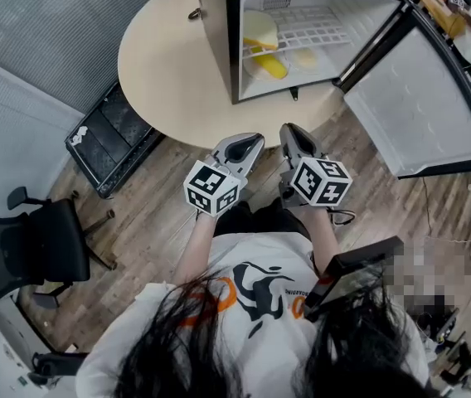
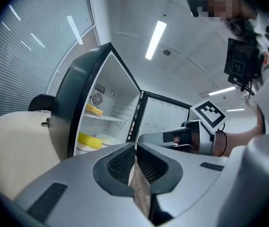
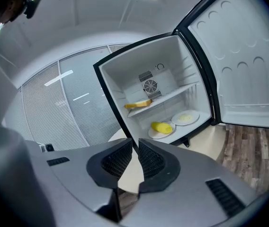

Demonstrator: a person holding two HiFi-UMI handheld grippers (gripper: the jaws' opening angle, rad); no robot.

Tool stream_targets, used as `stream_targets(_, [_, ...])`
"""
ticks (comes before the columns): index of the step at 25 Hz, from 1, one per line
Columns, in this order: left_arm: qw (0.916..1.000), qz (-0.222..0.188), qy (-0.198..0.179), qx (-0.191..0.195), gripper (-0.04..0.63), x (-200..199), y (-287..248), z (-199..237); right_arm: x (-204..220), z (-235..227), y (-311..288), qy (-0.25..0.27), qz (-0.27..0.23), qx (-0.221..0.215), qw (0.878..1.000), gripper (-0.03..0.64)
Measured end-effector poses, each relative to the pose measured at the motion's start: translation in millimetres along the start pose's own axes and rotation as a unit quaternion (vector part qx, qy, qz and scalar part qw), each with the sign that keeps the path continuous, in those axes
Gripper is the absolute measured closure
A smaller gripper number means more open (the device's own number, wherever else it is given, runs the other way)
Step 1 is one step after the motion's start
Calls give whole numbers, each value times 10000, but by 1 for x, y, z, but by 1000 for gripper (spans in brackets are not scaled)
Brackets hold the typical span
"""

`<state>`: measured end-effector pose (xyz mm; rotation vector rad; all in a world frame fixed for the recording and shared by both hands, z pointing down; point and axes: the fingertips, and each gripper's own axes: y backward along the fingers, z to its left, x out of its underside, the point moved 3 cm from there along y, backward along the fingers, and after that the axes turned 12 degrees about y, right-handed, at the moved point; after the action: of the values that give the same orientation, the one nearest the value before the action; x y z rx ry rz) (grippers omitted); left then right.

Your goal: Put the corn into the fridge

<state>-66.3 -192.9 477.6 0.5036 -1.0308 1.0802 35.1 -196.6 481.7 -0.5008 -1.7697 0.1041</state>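
Stands facing a round table bearing a small black fridge, its door swung wide to the right of both pairs of jaws. Holds the left gripper and the right gripper side by side over the wood floor, close but not touching, both aimed at the fridge's interior and well short of it. Grips nothing on the left: ribbed pads drawn in to a thin slit, only floor showing through the gap, with the right gripper just to the right of these jaws. Grips nothing on the right either: jaws pressed together at the tips, no object between them, table edge and floor beyond. Has the corn already inside the fridge, far past the jaw tips: lying on a white plate on the fridge's bottom, ahead of the right jaws and slightly to their right, ahead of the left jaws and off to their left. Shows a second plate with something pale on it just right of the first, and higher up a shelf carrying a yellow item too small to name. Leaves an office chair well off to the left, behind both jaws.
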Motion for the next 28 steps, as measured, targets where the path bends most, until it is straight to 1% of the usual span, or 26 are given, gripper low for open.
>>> stream_targets(5, [9999, -72, 74, -129, 584, 1, 4, -1, 12, 3, 5, 3, 174, -83, 9998, 565])
stream_targets(10, [9997, -84, -18, -222, 584, 2, -3, -15, 14, -6, 22, -54, 149, -120, 9998, 565])
stream_targets(14, [9996, -115, -120, -237, 584, 1, -8, -42, 15, -19, 45, -85, 114, -74, 9999, 565])
stream_targets(18, [9992, -222, -118, -315, 584, 8, -10, -72, 23, -37, 75, -94, 157, -26, 9998, 571])
stream_targets(22, [9988, -199, -131, -436, 584, 25, -12, -102, 33, -52, 107, -151, 157, -70, 9997, 571])
stream_targets(28, [9982, -117, -133, -567, 584, 53, -9, -150, 50, -62, 150, -157, 213, -219, 9994, 574])
